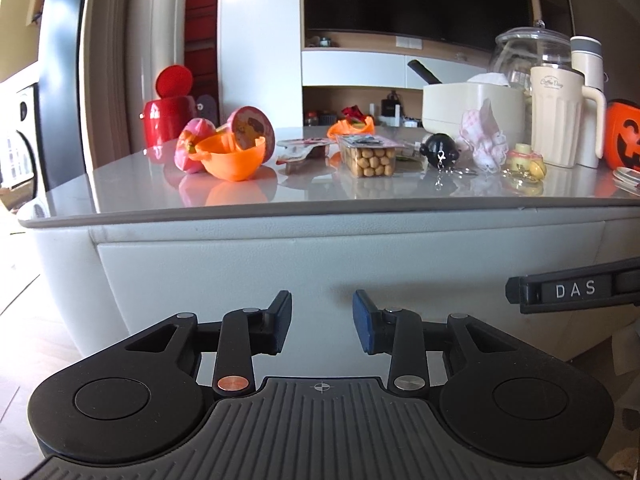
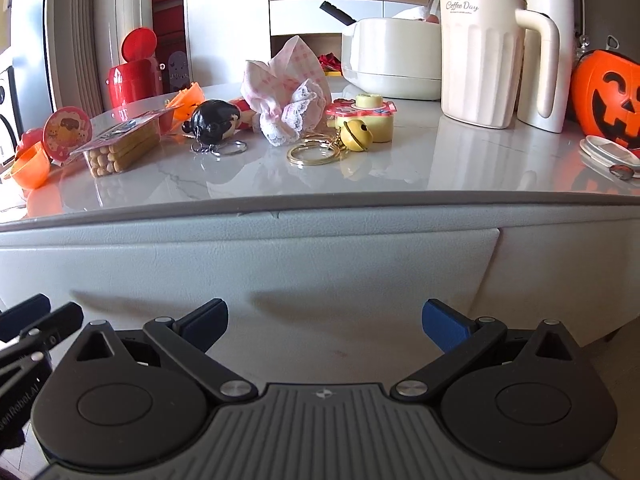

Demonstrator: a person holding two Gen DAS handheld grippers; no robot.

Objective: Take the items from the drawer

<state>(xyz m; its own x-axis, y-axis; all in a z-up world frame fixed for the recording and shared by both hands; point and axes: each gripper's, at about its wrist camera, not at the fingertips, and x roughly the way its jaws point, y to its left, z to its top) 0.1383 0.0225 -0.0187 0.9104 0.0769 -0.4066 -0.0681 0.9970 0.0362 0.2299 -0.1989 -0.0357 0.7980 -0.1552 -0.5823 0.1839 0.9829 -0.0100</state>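
Note:
A closed white leather-look drawer front runs under the grey marble tabletop. My left gripper hangs open in front of it, a small gap from the panel, nothing between its fingers. My right gripper is open wider before the same panel, also holding nothing. The right gripper's side shows at the right edge of the left wrist view. On top lie a clear box of biscuits, a black doll keychain, a pink cloth and a yellow bell keychain.
Orange and pink capsule shells, a red canister, a cream cooker pot, a cream jug, a glass jar and an orange pumpkin bucket crowd the top. The drawer seam lies to the right.

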